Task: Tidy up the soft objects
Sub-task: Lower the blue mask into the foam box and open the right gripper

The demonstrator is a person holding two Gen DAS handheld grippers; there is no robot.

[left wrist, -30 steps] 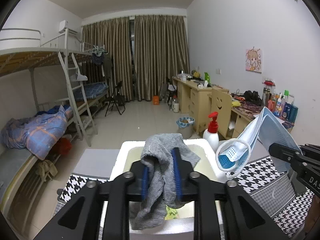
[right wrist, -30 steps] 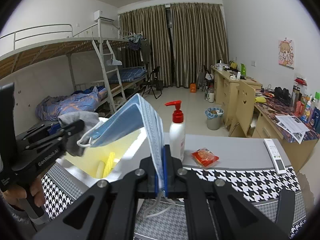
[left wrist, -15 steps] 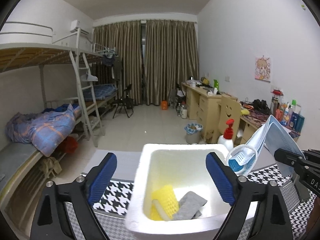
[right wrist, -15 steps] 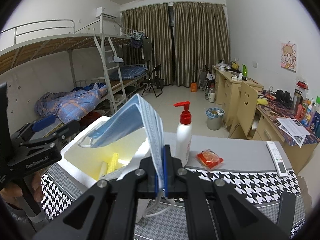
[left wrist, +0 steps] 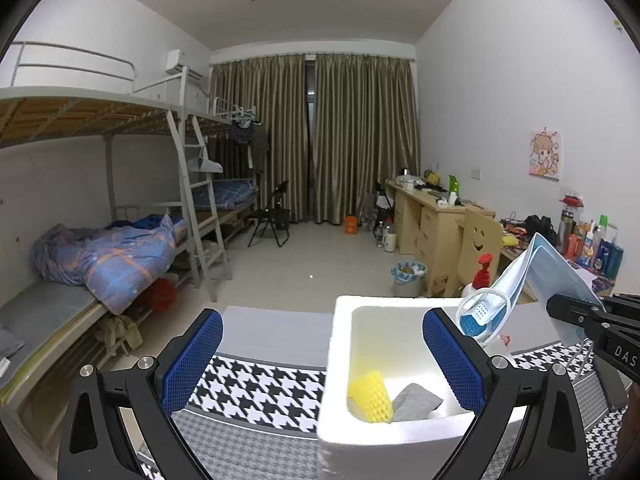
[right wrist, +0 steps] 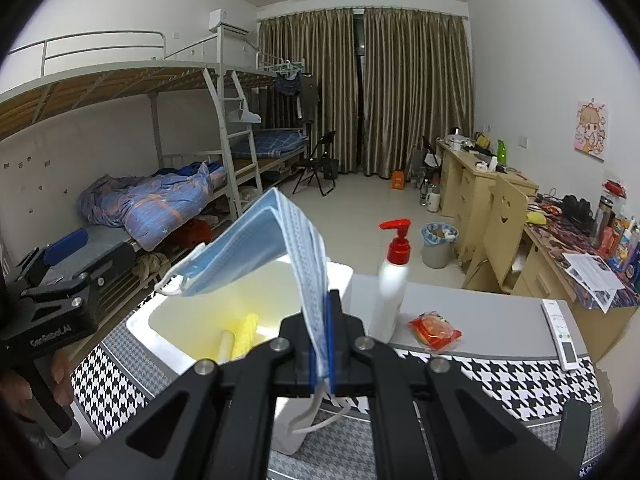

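Clamping a stack of blue face masks (right wrist: 256, 256) between fully closed jaws, right gripper (right wrist: 320, 360), ear loops dangling below the pads, free end of the stack fanning out over the near rim of the white foam box (right wrist: 138, 322). Spread as wide as it goes, left gripper (left wrist: 322, 360), jaws having just been opening, nothing between the blue pads, the right pad hanging over the box and the left one outside it above the checked tablecloth (left wrist: 256, 384). Lying on the box floor, apart from either gripper: a grey cloth (left wrist: 416, 402) touching a yellow foam net (left wrist: 370, 398). Just beyond the box, a pump bottle (right wrist: 394, 276) with a red top, upright; near it a red snack packet (right wrist: 434, 330), and further right a white remote (right wrist: 560, 334). Further off, bunk beds, curtains, desks. Likely next: carrying the masks over the box and letting go. Risks from here: releasing too early, with much of the stack outside the box, would drop the masks onto the cloth or let them slide apart; a trailing ear loop could snag on a pad and drag masks back out; swinging wide could knock the bottle over; the left gripper could bump the light box.
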